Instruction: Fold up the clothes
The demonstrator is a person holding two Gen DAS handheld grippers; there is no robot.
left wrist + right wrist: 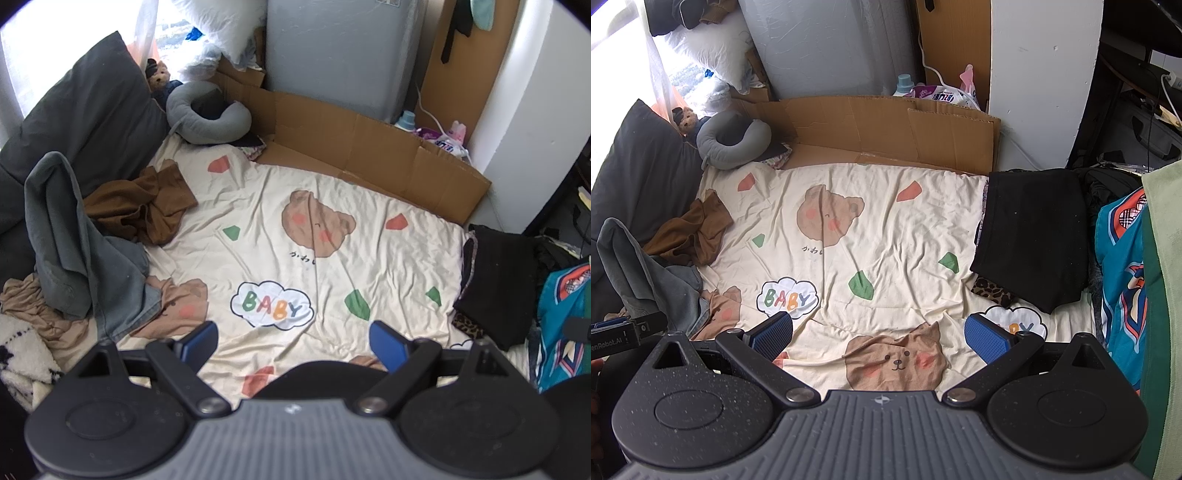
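Both claws, left gripper point(293, 341) and right gripper point(879, 334), hang wide open and empty over the bare sheet point(332, 258). Unfolded clothes lie heaped at its left edge: grey garment point(70, 251), brown one point(147, 206) beyond. I'd pinch one garment's edge, not the heap.

Bedsheet point(886, 229) spread flat mid-scene. On its left edge, a crumpled shirt point(690, 232); nearer the cameras, jeans point(646, 273) heaped against a big cushion point(639, 177) further left. Neck pillow point(731, 142) at the far left corner, small teddy point(687, 117) just behind it. Cardboard point(886, 129) runs along the far edge, bottle point(903, 84) behind it. Folded garment point(1030, 236) on the right edge, lying on a patterned piece point(991, 291). Both grippers hover over the near edge, wide apart from the clothes.
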